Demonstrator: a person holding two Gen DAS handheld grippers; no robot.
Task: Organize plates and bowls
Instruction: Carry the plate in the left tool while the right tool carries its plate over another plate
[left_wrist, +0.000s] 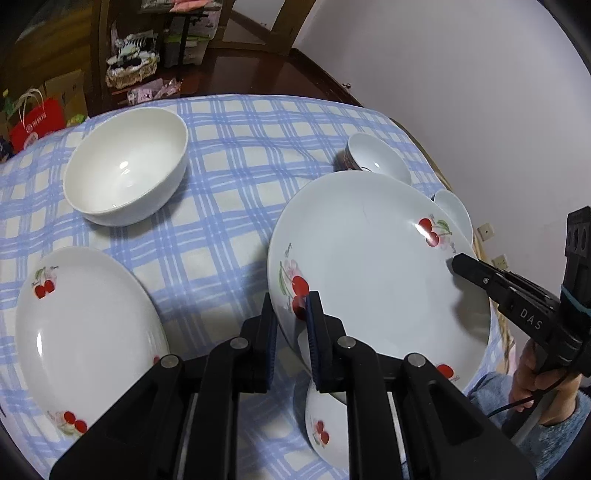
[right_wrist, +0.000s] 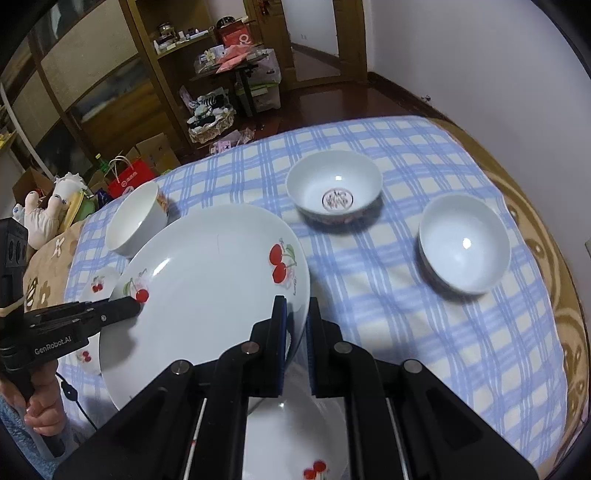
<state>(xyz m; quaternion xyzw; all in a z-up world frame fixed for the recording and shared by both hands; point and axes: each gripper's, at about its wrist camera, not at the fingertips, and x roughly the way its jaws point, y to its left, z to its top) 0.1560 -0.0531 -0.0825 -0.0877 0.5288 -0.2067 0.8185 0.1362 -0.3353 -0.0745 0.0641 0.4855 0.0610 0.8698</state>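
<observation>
A large white plate with cherry prints hangs tilted above the checked tablecloth, held from both sides. My left gripper is shut on its near-left rim. My right gripper is shut on the opposite rim. Under the lifted plate lies a second cherry plate. A third cherry plate rests on the cloth to the left. A big plain white bowl stands behind it.
Two smaller bowls stand on the right of the cloth: a patterned one and a plain one. The blue checked cloth ends near a brown patterned edge. Shelves, boxes and a red bag stand beyond the table.
</observation>
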